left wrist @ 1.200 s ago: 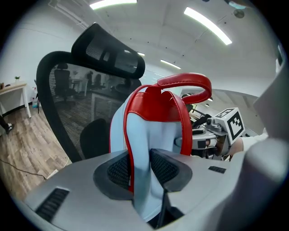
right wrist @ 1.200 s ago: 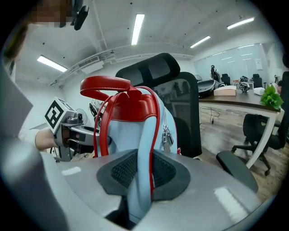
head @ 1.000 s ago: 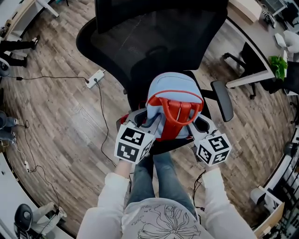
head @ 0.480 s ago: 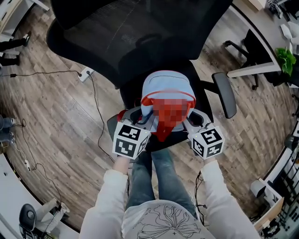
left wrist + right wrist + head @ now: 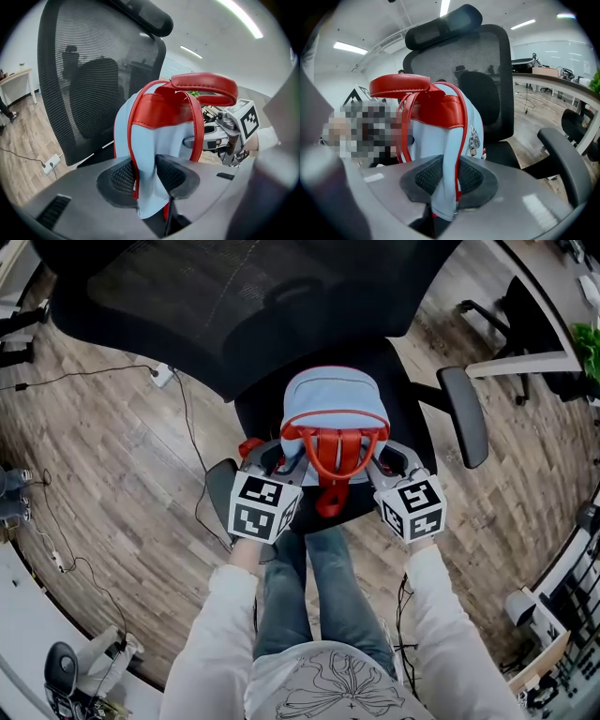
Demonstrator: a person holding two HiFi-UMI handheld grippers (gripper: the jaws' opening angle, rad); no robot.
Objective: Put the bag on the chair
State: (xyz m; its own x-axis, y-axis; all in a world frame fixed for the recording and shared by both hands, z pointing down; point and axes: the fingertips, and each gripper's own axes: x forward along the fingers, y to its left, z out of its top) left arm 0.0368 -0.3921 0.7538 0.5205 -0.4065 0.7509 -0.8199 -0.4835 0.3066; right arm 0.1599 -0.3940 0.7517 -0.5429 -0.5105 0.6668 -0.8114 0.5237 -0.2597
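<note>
A light-blue bag (image 5: 333, 399) with red trim and red handles (image 5: 336, 451) hangs upright over the seat of a black mesh office chair (image 5: 234, 306). My left gripper (image 5: 281, 460) is shut on the bag's left edge, and its pads pinch blue fabric in the left gripper view (image 5: 145, 176). My right gripper (image 5: 389, 463) is shut on the bag's right edge (image 5: 445, 180). The bag (image 5: 159, 136) stands in front of the chair's backrest (image 5: 93, 79). Whether the bag's bottom touches the seat is hidden. In the right gripper view the bag (image 5: 440, 122) shows a zipper pull.
The chair's right armrest (image 5: 466, 413) juts out beside the bag, also shown as armrest (image 5: 562, 150). A power strip (image 5: 161, 376) with a cable lies on the wood floor at left. A desk (image 5: 525, 362) and a second chair stand at right. The person's legs (image 5: 309, 587) are below the bag.
Both grippers have carried the bag forward toward the chair, so it now sits further over the seat and closer to the backrest. Both grips are unchanged.
</note>
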